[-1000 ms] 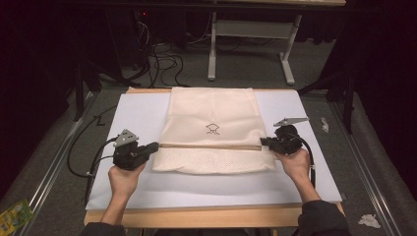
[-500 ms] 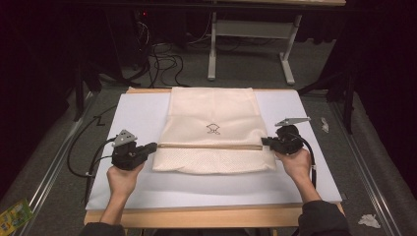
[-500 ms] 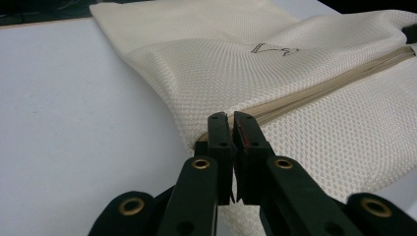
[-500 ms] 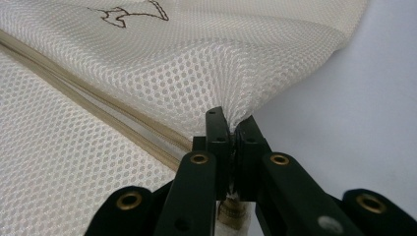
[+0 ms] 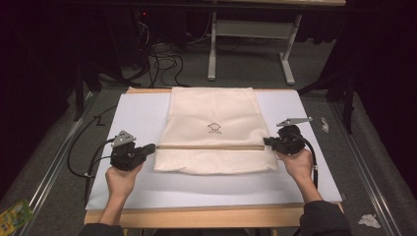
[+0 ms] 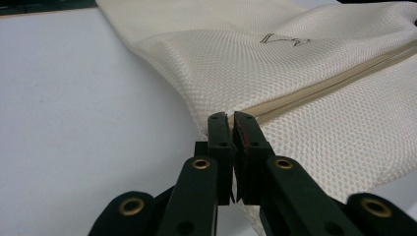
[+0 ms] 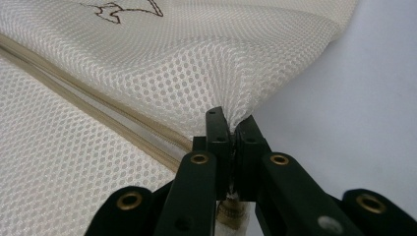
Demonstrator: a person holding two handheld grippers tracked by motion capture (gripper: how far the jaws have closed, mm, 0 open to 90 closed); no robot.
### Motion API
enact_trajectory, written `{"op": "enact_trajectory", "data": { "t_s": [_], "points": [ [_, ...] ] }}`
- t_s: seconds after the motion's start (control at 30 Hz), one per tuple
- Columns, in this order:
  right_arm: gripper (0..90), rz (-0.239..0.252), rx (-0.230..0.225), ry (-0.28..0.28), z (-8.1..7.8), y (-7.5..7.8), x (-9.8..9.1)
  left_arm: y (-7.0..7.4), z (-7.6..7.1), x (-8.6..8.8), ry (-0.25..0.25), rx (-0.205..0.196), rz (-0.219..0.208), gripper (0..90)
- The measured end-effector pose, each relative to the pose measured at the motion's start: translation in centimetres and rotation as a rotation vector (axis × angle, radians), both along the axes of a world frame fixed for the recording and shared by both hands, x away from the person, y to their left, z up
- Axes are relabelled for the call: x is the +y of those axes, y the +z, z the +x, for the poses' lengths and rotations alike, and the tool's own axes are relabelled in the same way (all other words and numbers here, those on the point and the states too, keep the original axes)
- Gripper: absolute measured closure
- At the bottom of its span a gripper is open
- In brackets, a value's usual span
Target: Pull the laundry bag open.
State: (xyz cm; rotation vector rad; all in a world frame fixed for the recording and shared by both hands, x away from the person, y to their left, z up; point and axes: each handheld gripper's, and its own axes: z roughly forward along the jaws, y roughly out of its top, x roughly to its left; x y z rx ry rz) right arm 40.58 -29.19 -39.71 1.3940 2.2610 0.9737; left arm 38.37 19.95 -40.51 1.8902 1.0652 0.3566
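Mesh bag (image 5: pixel 214 130) lies flat mid-desk (image 5: pixel 147 189) on white sheeting. Left tongs (image 6: pixel 231 120) and right tongs (image 7: pixel 231 123) each pinch a zipper-seam (image 5: pixel 211 146) end; close views reveal clamped weave.

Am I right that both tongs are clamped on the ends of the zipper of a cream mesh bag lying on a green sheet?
Not quite: the sheet is white, as the high view shows. The left tongs and right tongs do clamp the mesh bag at its zipper ends.

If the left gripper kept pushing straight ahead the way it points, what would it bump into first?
The left gripper is already shut on the edge of the cream mesh bag, beside its zipper. Going on, it would likely just push into that bag.
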Motion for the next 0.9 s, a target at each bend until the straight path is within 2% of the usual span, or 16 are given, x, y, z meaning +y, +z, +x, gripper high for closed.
{"op": "enact_trajectory", "data": {
  "t_s": [0.37,0.5,0.6,0.9],
  "points": [
    [88.7,0.006,-0.004,-0.007,-0.5,-0.2,-0.3,-0.6,-0.4,-0.2,-0.01,0.013,0.005,87.2],
    [88.4,0.022,0.006,-0.002,-0.7,-1.1,-0.4,-0.9,-0.7,-0.2,-0.009,0.008,0.002,87.1],
    [88.0,0.038,0.016,-0.007,-0.8,-1.6,-0.2,-1.1,-0.6,-0.3,-0.011,0.023,0.002,87.0],
    [87.3,0.061,0.038,-0.011,-0.8,-2.5,-0.2,-1.1,-0.6,-0.4,-0.014,0.031,0.005,86.9]
  ]
}}
